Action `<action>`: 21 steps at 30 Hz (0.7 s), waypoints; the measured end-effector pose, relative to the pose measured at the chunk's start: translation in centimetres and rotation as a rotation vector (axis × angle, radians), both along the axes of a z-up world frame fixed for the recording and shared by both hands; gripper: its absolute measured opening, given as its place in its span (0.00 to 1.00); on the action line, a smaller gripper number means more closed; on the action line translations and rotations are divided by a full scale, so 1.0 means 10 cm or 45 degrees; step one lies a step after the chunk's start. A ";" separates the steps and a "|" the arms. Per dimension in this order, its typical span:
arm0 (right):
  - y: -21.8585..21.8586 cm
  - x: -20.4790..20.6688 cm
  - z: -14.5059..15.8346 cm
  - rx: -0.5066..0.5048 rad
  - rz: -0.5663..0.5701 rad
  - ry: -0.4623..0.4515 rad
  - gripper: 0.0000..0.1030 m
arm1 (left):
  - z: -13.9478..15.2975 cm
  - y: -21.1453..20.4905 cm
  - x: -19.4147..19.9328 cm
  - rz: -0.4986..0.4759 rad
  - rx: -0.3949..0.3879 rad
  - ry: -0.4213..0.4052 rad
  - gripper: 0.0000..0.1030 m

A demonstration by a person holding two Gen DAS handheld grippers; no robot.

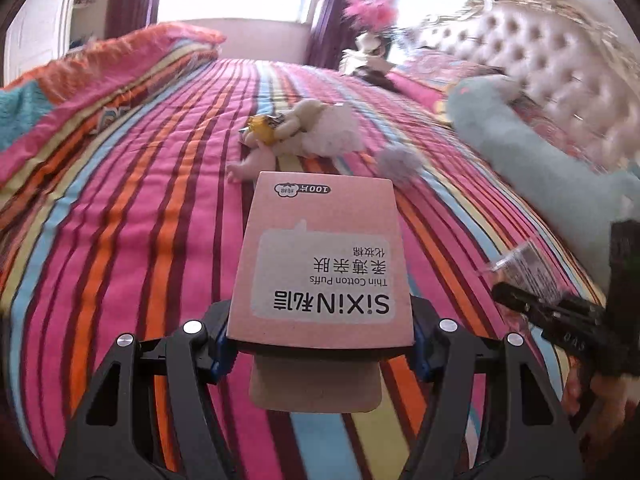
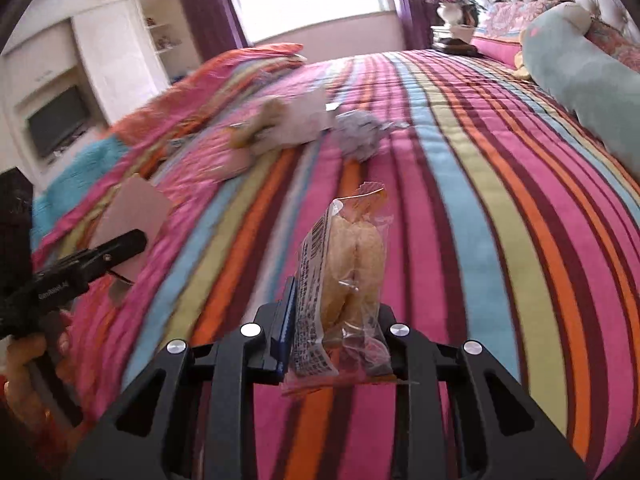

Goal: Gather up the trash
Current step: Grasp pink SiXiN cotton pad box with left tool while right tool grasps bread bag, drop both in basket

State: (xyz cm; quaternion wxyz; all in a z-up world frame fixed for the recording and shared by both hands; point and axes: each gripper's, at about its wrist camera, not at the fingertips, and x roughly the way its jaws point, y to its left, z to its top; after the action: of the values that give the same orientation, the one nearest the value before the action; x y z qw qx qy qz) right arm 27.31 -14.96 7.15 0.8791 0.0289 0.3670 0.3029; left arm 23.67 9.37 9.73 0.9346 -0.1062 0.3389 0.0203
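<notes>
My left gripper (image 1: 320, 340) is shut on a pink cardboard box of cotton puffs (image 1: 320, 264), held flat above the striped bedspread (image 1: 120, 220). My right gripper (image 2: 336, 336) is shut on a clear snack packet (image 2: 348, 264) with pale puffed pieces inside, standing upright between the fingers. On the bed farther ahead lie a crumpled grey paper ball (image 1: 400, 162) (image 2: 360, 132) and a yellow wrapper (image 1: 262, 126) beside a white plush toy (image 1: 324, 130). In the right wrist view the box (image 2: 132, 208) shows at the left edge, blurred.
A long teal plush pillow (image 1: 520, 152) lies along the tufted headboard (image 1: 540, 48) at the right. A folded striped blanket (image 1: 100, 72) is piled at the bed's left. A vase of pink flowers (image 1: 368, 12) stands behind the bed by the window. A hand (image 2: 24, 364) grips the left tool.
</notes>
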 end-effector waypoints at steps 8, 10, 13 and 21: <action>-0.37 -1.57 -0.26 0.094 0.147 0.067 0.25 | -0.38 -0.49 -1.74 -0.184 -0.087 0.024 0.62; -0.41 -1.88 -0.39 0.095 0.172 0.122 0.25 | -0.55 -0.62 -2.06 -0.211 -0.088 0.072 0.62; -0.40 -2.25 -0.69 0.036 0.197 0.225 0.25 | -0.94 -0.85 -2.42 -0.241 -0.026 0.210 0.62; -0.22 -2.61 -1.44 -0.182 0.254 0.475 0.25 | -1.76 -0.97 -2.62 -0.252 -0.044 0.519 0.62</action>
State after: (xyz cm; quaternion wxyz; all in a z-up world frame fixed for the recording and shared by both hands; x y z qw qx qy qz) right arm 1.25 -17.13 -7.24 0.7615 -0.0145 0.5447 0.3511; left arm -2.48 -0.36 -7.89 0.8422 -0.0821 0.5299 -0.0563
